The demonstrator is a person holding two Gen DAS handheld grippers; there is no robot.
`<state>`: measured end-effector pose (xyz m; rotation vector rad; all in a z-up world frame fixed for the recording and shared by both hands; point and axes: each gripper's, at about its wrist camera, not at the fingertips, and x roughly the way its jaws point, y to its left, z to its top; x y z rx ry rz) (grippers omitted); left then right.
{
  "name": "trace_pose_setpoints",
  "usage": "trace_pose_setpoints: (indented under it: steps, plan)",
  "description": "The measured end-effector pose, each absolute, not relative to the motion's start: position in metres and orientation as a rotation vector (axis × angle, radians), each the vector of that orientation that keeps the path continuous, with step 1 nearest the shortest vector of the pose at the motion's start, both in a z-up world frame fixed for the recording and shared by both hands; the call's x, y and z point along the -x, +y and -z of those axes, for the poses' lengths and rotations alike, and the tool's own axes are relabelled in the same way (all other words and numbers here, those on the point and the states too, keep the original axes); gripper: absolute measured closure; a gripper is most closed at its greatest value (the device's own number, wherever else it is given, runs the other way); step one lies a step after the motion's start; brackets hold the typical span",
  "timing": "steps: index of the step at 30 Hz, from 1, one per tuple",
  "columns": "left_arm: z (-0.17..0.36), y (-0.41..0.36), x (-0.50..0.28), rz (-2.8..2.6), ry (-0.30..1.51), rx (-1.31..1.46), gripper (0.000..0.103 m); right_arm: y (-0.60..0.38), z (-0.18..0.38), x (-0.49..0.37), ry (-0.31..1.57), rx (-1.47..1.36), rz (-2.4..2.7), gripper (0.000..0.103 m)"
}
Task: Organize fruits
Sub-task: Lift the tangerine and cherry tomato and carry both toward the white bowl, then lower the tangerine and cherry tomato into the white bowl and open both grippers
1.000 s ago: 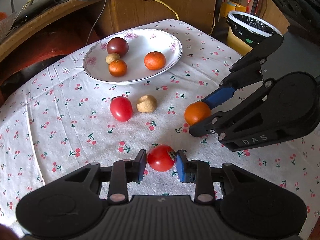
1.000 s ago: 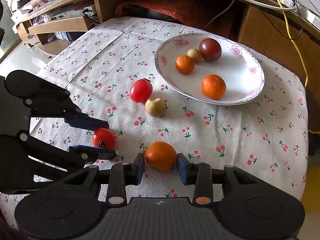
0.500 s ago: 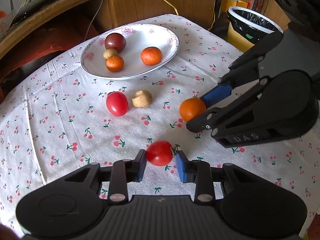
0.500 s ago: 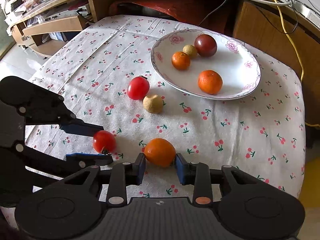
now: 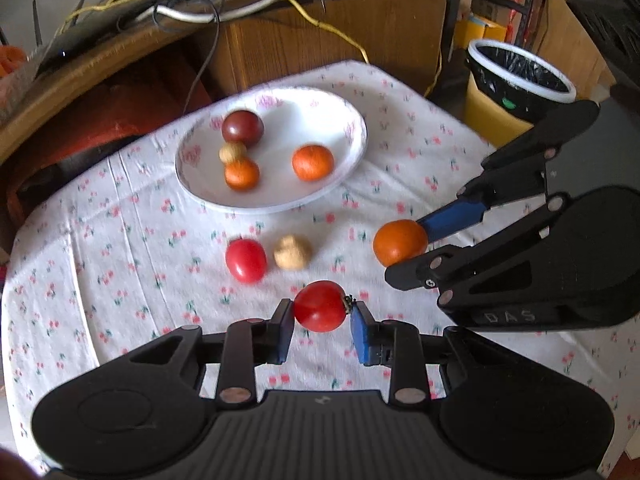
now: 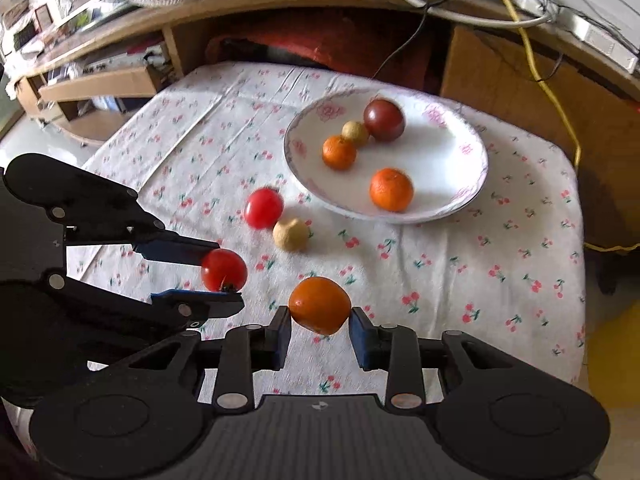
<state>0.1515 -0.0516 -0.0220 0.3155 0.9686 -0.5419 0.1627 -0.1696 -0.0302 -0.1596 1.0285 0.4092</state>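
Red tomato, lower centre, pinched by our left gripper; soft, thin-skinned, so we squeeze lightly across its middle. Right gripper clamps firmer orange; plate upper centre.

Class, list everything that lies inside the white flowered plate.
Inside the plate lie four fruits: a dark red tomato, a small tan fruit and two oranges. The plate's surface beneath them is hidden.

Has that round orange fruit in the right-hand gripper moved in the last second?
Yes. The orange fruit has been lifted off the cherry-print tablecloth, carried by the right gripper toward the white plate.
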Motion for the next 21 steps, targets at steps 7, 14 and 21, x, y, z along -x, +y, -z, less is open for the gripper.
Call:
trace_pose_setpoints:
  steps: [7, 14, 21]
  plan:
    - [0.013, -0.060, -0.165, 0.530, 0.931, -0.323, 0.064, -0.177, 0.021, -0.173, 0.994, 0.148, -0.371, 0.075]
    - [0.004, -0.066, -0.184, 0.490, 0.897, -0.324, 0.064, -0.181, 0.014, -0.191, 0.956, 0.130, -0.333, 0.075]
    - [0.002, -0.070, -0.212, 0.433, 0.876, -0.301, 0.065, -0.190, 0.007, -0.211, 0.924, 0.073, -0.291, 0.075]
